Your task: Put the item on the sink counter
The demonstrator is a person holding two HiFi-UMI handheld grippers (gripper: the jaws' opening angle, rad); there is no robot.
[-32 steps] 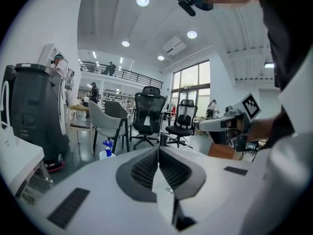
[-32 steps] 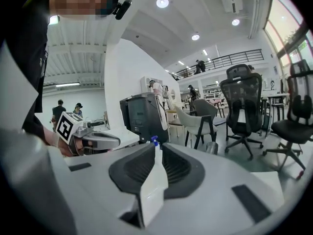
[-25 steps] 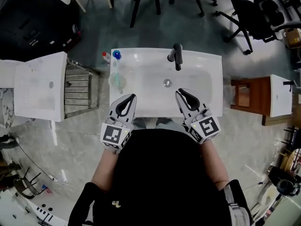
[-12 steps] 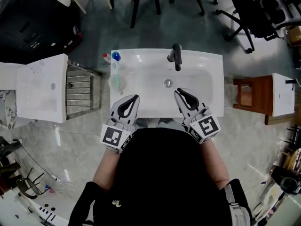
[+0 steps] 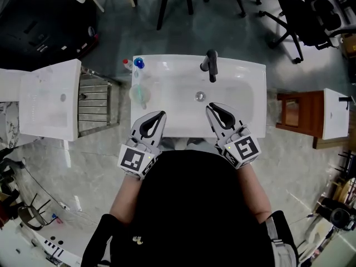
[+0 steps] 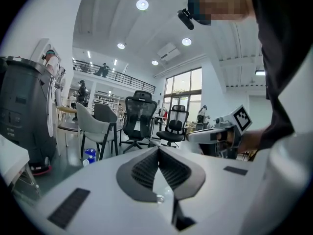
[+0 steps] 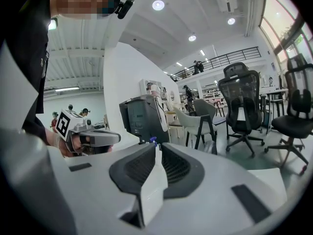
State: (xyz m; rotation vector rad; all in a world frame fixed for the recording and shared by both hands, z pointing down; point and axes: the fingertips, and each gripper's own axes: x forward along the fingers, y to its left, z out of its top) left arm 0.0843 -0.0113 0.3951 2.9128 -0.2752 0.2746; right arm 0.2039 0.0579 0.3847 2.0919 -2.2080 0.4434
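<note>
A white sink counter (image 5: 245,74) with a black faucet (image 5: 211,64) lies below me. On its left ledge stand a blue-capped bottle (image 5: 138,63) and a clear cup (image 5: 139,95); a small red-capped bottle (image 5: 127,64) shows just off the corner. My left gripper (image 5: 161,114) hovers over the front left rim, shut, with nothing between its jaws (image 6: 158,148). My right gripper (image 5: 209,108) hovers over the front of the basin, its tips together and empty (image 7: 157,146). The blue-capped bottle (image 6: 89,154) also shows low in the left gripper view.
A metal rack (image 5: 93,103) and another white counter (image 5: 50,99) stand to the left. A brown wooden stand (image 5: 292,113) sits to the right. Office chairs (image 5: 300,15) and a black machine (image 5: 44,26) lie beyond the sink. The drain (image 5: 200,97) is mid-basin.
Both grippers stay almost where they were at the sink's front edge; the left one has edged slightly to the right. Nothing was taken hold of or let go.
</note>
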